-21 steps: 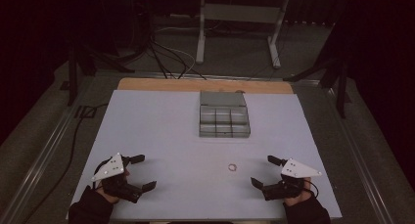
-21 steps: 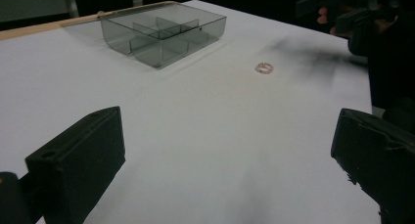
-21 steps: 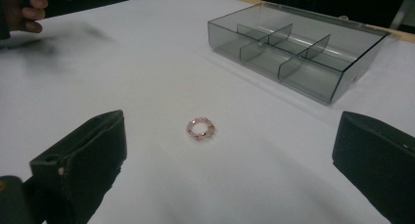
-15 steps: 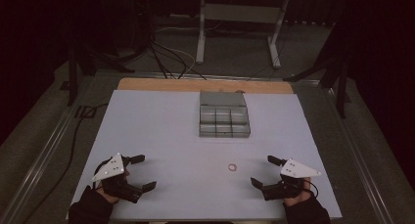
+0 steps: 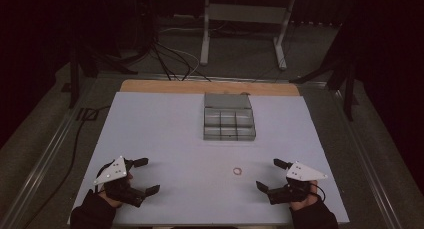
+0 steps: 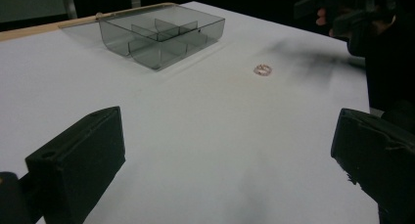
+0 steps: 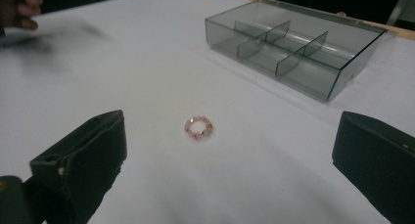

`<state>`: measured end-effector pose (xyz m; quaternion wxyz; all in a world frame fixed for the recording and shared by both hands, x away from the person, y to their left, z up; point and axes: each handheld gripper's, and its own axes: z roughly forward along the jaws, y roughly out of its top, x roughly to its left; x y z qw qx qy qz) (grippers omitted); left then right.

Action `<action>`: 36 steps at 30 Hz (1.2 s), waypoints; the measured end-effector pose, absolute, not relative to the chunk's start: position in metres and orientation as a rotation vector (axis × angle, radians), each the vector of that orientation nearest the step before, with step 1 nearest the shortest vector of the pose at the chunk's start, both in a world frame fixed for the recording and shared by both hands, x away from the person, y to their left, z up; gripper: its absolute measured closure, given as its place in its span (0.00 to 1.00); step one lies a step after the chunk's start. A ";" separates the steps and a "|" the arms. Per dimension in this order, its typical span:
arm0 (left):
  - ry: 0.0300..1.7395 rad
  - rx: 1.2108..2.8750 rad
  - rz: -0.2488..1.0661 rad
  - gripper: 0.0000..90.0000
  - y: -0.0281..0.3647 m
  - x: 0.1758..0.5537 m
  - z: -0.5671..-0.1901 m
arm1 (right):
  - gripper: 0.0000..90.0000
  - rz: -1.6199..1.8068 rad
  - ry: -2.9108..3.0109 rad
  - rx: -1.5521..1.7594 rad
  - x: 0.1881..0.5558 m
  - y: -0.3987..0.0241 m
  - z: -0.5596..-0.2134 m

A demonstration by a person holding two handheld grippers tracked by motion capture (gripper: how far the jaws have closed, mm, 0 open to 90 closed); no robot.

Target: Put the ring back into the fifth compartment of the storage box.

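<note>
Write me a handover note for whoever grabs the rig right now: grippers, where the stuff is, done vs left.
Left gripper: open, holding nothing, low over the near left of the table.
Right gripper: open, holding nothing, near right, pointed toward the bead ring.
Bead ring: small and pinkish, lying flat on the bare table ahead of the right gripper, apart from both grippers and from the box.
Divided box: clear grey, lidless, at the table's centre far side; its compartments look empty.
Done: nothing visible yet; the ring is untouched.
Left: probably pick up the ring with the right gripper and drop it into a compartment.
</note>
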<state>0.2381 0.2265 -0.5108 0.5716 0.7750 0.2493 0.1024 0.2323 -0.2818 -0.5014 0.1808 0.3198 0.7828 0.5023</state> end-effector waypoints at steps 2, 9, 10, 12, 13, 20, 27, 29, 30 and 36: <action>0.583 1.825 0.241 0.01 0.226 0.238 -0.511 | 0.00 1.435 2.194 0.920 0.233 -0.283 -0.499; 0.578 1.826 0.238 0.01 0.225 0.239 -0.511 | 0.00 1.448 2.152 0.932 0.237 -0.282 -0.488; 0.579 1.827 0.238 0.01 0.225 0.239 -0.511 | 0.00 1.448 2.152 0.932 0.237 -0.282 -0.488; 0.580 1.830 0.237 0.01 0.225 0.239 -0.511 | 0.00 1.465 2.129 0.936 0.239 -0.277 -0.481; 0.580 1.830 0.236 0.01 0.225 0.239 -0.511 | 0.00 1.465 2.122 0.936 0.239 -0.275 -0.479; 0.578 1.825 0.231 0.01 0.225 0.239 -0.511 | 0.00 1.476 2.094 0.943 0.244 -0.265 -0.472; 0.579 1.827 0.231 0.01 0.225 0.239 -0.512 | 0.00 1.491 2.102 0.946 0.251 -0.255 -0.470; 0.579 1.829 0.230 0.01 0.225 0.239 -0.512 | 0.00 1.492 2.112 0.942 0.252 -0.253 -0.470; 0.579 1.826 0.229 0.01 0.225 0.239 -0.512 | 0.00 1.487 2.119 0.934 0.253 -0.248 -0.470; 0.578 1.825 0.227 0.01 0.225 0.239 -0.512 | 0.00 1.472 2.157 0.956 0.258 -0.236 -0.474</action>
